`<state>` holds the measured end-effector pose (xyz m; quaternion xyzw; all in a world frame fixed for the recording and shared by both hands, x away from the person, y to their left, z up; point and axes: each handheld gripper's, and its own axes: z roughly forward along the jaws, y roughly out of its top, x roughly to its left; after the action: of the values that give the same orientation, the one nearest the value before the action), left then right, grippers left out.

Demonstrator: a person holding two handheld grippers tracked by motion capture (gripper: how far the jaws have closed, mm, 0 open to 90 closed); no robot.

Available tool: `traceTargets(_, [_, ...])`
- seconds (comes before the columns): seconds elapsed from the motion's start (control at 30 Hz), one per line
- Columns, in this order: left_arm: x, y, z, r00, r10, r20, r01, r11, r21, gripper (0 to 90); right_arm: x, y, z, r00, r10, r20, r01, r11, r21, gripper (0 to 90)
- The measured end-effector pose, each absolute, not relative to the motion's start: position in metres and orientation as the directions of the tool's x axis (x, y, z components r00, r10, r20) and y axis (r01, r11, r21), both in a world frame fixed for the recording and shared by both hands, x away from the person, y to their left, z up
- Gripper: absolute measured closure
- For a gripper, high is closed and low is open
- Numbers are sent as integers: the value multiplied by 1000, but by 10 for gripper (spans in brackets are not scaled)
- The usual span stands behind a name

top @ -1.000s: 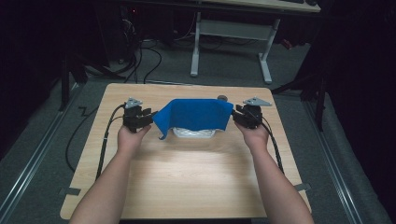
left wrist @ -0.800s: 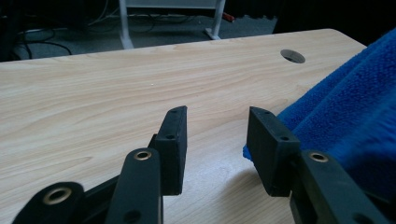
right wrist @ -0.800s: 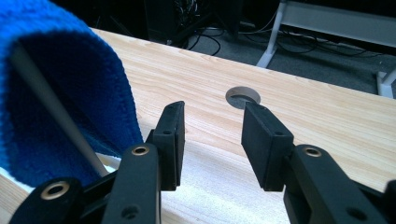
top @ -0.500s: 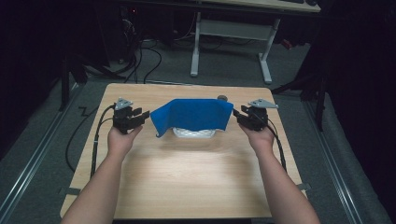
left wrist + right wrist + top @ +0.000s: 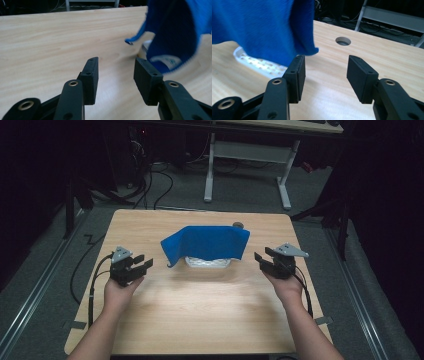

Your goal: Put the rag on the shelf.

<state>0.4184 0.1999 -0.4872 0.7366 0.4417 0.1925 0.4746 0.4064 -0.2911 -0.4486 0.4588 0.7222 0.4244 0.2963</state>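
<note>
1. The left gripper (image 5: 131, 268) sits near the worktop's (image 5: 200, 310) left edge, well apart from the cloth; its jaws stand apart with nothing between them and have just been opening.
2. The blue cloth (image 5: 206, 244) lies at the worktop's middle, draped over a white basket (image 5: 207, 263), whose rim peeks out below the front hem. One cloth corner hangs down at the left, just off the wood.
3. A round hole (image 5: 343, 41) in the worktop lies just behind the cloth.
4. The right gripper (image 5: 272, 261) is near the right edge, clear of the cloth; its jaws are apart, empty, and have just been opening.
</note>
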Motion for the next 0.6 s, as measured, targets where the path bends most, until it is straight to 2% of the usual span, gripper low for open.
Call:
traceTargets(0.07, [405, 200, -491, 542, 830, -128, 467, -171, 867, 554, 399, -290, -450, -410, 910, -60, 426, 250, 870, 455])
traceTargets(0.3, [364, 194, -503, 562, 814, -150, 496, -186, 848, 526, 362, -281, -459, -445, 889, -105, 388, 297, 873, 436])
traceTargets(0.53, [317, 171, -524, 578, 796, -179, 546, -214, 810, 488, 324, -263, -477, -476, 880, -10, 439, 247, 864, 408])
traceTargets(0.6, [307, 159, -528, 602, 769, -213, 589, -248, 770, 493, 311, -258, -486, -477, 879, -4, 454, 250, 855, 398])
